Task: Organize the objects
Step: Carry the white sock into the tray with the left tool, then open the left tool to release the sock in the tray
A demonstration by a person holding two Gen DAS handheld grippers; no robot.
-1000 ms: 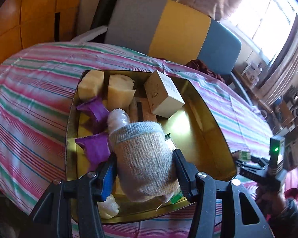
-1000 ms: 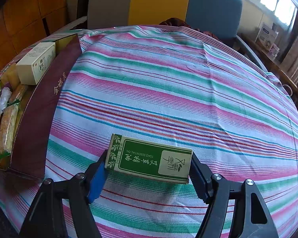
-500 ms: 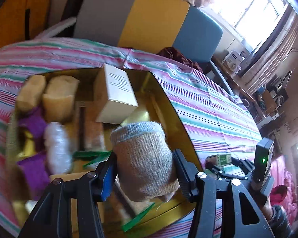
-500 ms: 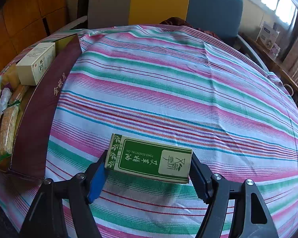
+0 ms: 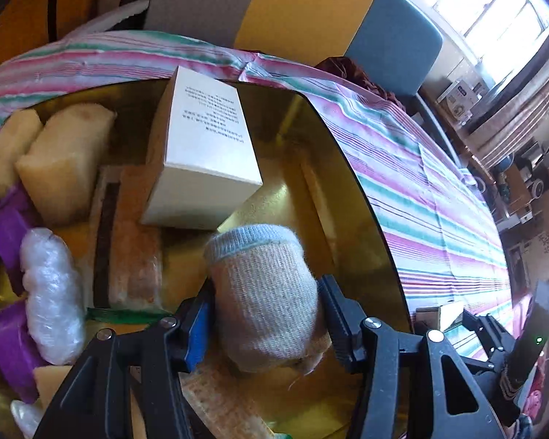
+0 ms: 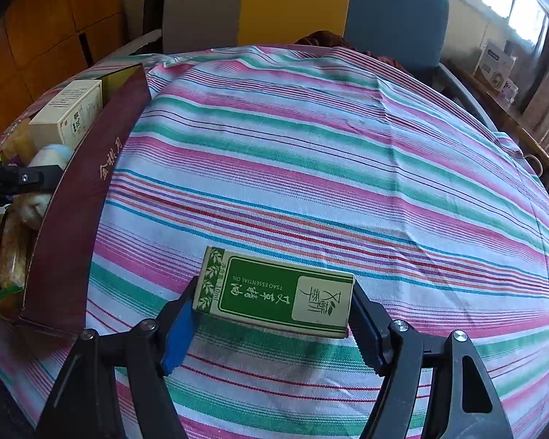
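left gripper (image 5: 265,320) – jaws just eased wider – holds a rolled sock (image 5: 263,292) over the gold tray (image 5: 362,197).

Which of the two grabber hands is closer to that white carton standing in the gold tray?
Left. The left gripper, holding a rolled sock, is over the gold tray, just short of the white carton. The right gripper holds a green box out over the striped cloth.

left gripper (image 5: 265,320): my jaws angled steeply down, just eased open a touch, sock (image 5: 263,292) between the pads | right gripper (image 6: 271,318): also tipped steeply down, jaws clamped on both ends of green box (image 6: 274,291), which I'm holding
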